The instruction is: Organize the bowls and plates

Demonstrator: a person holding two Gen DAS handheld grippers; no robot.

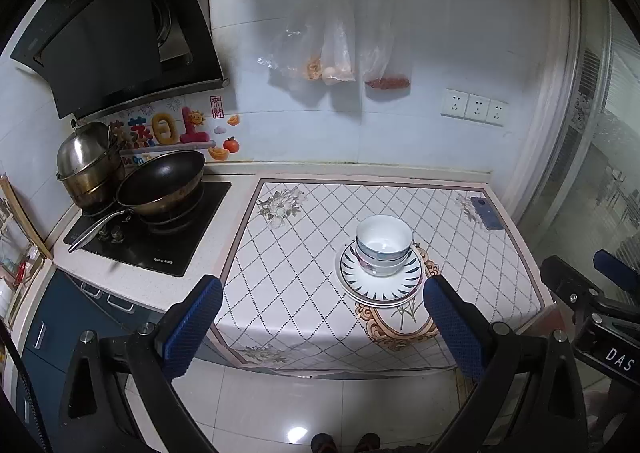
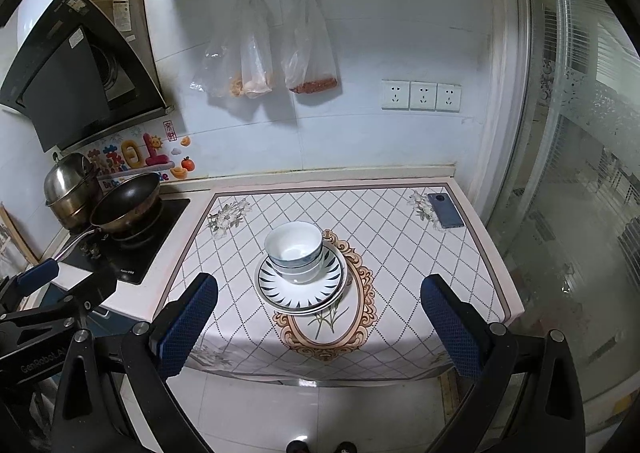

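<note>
White bowls with blue bands (image 1: 383,244) (image 2: 294,251) are nested in a stack on white plates with dark leaf marks (image 1: 380,285) (image 2: 301,293), in the middle of the patterned counter cloth. My left gripper (image 1: 322,301) hangs open, back from the counter's front edge, with the stack just beyond its right finger. My right gripper (image 2: 318,299) is open too, held back off the counter with the stack lying between its fingers in the view. Neither holds anything. The right gripper's body (image 1: 592,293) shows at the right edge of the left wrist view.
A stove (image 1: 152,237) with a black wok (image 1: 162,181) and a steel pot (image 1: 86,161) stands at the left. A phone (image 1: 486,213) (image 2: 446,209) lies at the counter's far right corner. Plastic bags (image 2: 264,49) hang on the wall. A glass door (image 2: 580,173) is on the right.
</note>
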